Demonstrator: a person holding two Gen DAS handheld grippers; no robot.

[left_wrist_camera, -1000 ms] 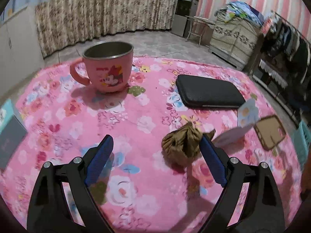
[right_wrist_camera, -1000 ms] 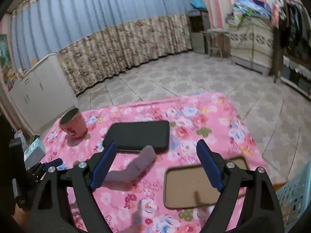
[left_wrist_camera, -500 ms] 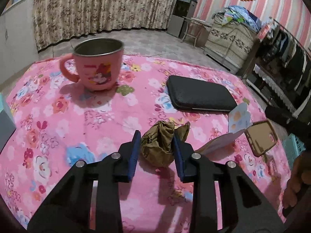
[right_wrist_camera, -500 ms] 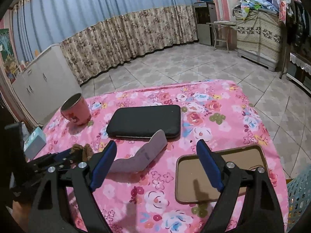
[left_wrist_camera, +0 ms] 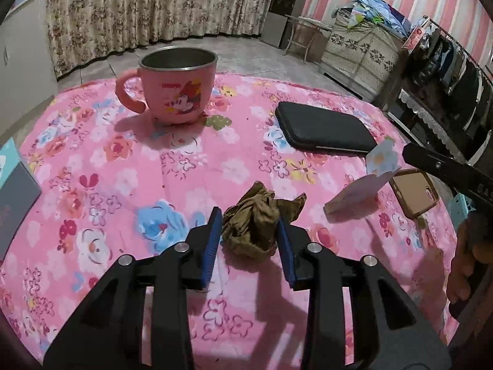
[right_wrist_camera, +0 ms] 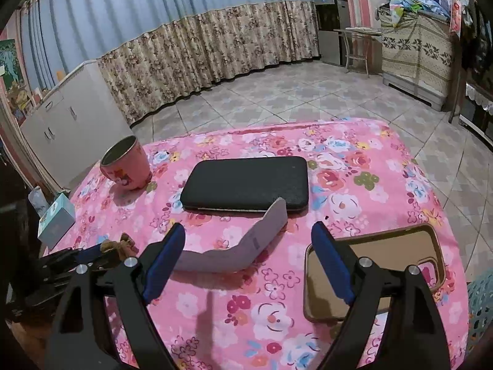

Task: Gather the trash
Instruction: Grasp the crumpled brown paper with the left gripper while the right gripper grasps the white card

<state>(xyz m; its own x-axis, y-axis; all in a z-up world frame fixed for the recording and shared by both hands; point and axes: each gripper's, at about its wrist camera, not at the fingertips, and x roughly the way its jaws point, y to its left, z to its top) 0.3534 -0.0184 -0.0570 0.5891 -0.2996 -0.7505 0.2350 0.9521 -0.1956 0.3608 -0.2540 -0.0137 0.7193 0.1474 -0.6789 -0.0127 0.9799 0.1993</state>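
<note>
A crumpled brown paper wad [left_wrist_camera: 252, 228] lies on the pink flowered tablecloth [left_wrist_camera: 123, 166], between the blue pads of my left gripper [left_wrist_camera: 249, 215]. Both pads touch its sides and the jaws are opening. In the right wrist view that same left gripper [right_wrist_camera: 89, 254] shows at the far left with the wad [right_wrist_camera: 118, 245] at its tips. My right gripper [right_wrist_camera: 248, 231] is open and hangs over a bent pale card [right_wrist_camera: 246, 246], with nothing between its fingers. A brown phone case [right_wrist_camera: 369, 271] lies under its right finger.
A black wallet [right_wrist_camera: 246, 182] lies mid-table and a pink cartoon cup [left_wrist_camera: 178, 92] stands at the back. A teal box [right_wrist_camera: 57, 219] sits at the left edge, and a teal basket [right_wrist_camera: 480, 302] stands off the right edge. A hand [left_wrist_camera: 471, 262] shows at the right.
The left jaws went from wide open beside the wad to closed in around it. The right gripper came slightly lower and closer over the card and phone case, still open.
</note>
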